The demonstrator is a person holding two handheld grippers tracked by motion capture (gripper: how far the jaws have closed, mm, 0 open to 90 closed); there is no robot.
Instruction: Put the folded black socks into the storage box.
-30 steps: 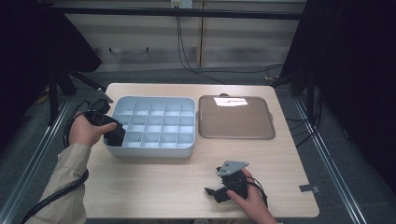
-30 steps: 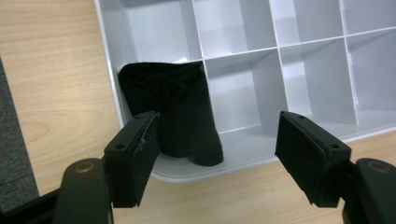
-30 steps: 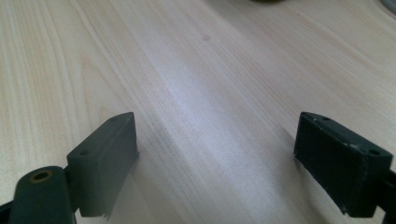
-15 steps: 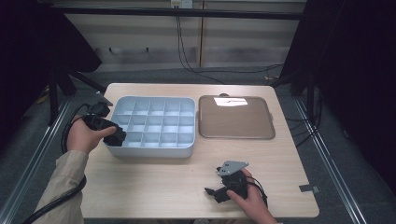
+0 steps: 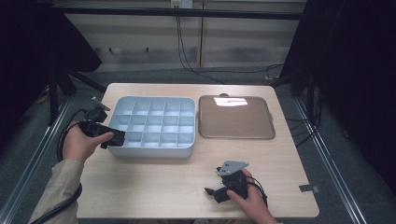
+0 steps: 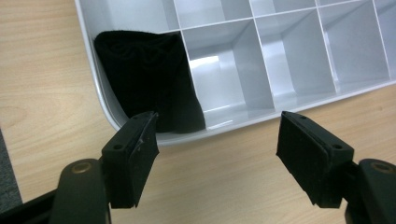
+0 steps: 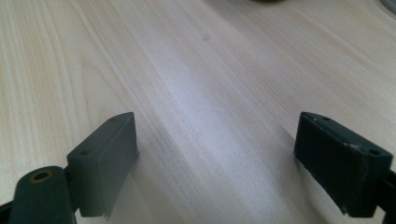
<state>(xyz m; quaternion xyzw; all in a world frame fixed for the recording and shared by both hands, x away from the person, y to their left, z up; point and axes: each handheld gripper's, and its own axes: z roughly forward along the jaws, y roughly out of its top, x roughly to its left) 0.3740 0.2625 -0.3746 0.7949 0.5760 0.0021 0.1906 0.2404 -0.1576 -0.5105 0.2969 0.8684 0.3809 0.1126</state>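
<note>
Evidently released, the black cloth lies tucked in the grey organiser's corner compartment, upper left; the left tongs are held wide, the right tongs wide above bare desk.

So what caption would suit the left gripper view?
Open left gripper hovering beside a grey divided tray, black cloth in its corner compartment.
</note>
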